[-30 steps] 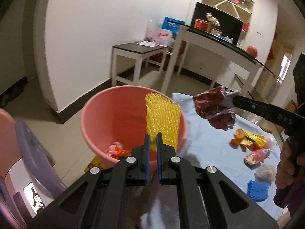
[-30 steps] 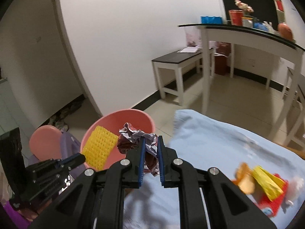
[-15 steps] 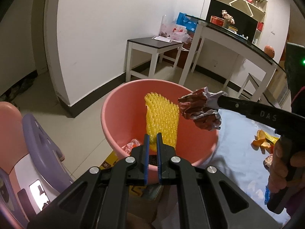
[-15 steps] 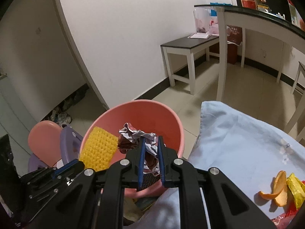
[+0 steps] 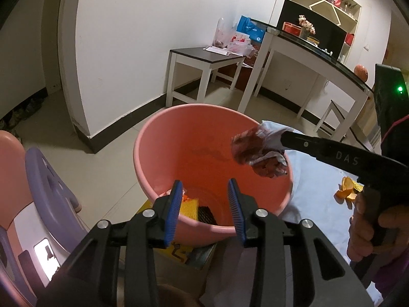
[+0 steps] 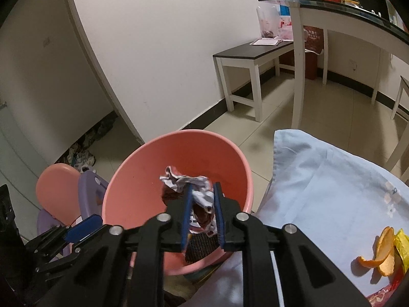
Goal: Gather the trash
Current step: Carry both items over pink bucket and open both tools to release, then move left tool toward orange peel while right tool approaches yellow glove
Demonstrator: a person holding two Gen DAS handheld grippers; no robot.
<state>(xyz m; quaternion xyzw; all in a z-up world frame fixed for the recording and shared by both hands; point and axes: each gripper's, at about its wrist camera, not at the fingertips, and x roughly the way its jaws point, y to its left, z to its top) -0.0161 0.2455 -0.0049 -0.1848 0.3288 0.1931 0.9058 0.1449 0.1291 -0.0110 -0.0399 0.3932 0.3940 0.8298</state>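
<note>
A pink bucket (image 5: 163, 158) stands beside the table; it also shows in the right wrist view (image 6: 133, 194). My left gripper (image 5: 205, 204) is open and empty over the bucket's near rim. The yellow foam net (image 5: 189, 207) lies at the bucket's bottom with other scraps. My right gripper (image 6: 202, 209) holds a crumpled dark red and silver wrapper (image 6: 184, 186) over the bucket's mouth, its jaws a little parted around it. The wrapper also shows in the left wrist view (image 5: 258, 153).
A light blue cloth (image 6: 332, 179) covers the table at right, with orange peel (image 6: 381, 253) and a yellow wrapper (image 6: 402, 245) on it. A purple and pink child's chair (image 5: 43, 186) stands left of the bucket. A white side table (image 5: 204, 61) stands by the wall.
My left gripper opened and the yellow foam net dropped into the bucket. My right gripper moved the wrapper further over the bucket and its jaws widened a little.
</note>
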